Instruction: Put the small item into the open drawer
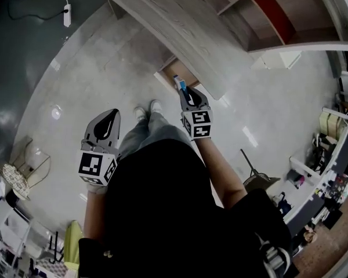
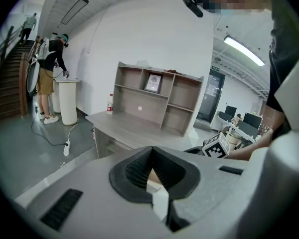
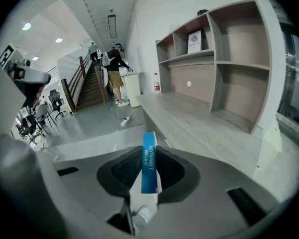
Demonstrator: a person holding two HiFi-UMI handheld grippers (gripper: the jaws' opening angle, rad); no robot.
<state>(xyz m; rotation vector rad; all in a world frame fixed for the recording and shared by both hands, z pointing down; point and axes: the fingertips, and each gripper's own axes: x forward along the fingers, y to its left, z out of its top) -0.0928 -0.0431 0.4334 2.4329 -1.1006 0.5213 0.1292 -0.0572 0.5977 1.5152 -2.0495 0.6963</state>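
Right gripper (image 3: 148,156): jaws clenched on a small blue box (image 3: 149,167), which stands upright on edge between the pads and juts past their tips. In the head view the box lies over the front of the open drawer (image 1: 175,72) beneath the grey desk (image 1: 180,33); it is in the grip, not set down. The right forearm (image 1: 220,167) reaches straight forward from the body, bare to the elbow. Left gripper (image 1: 107,120): jaws closed together with nothing between them, held back beside the person's left leg, above the floor (image 1: 75,86), well apart from the drawer.
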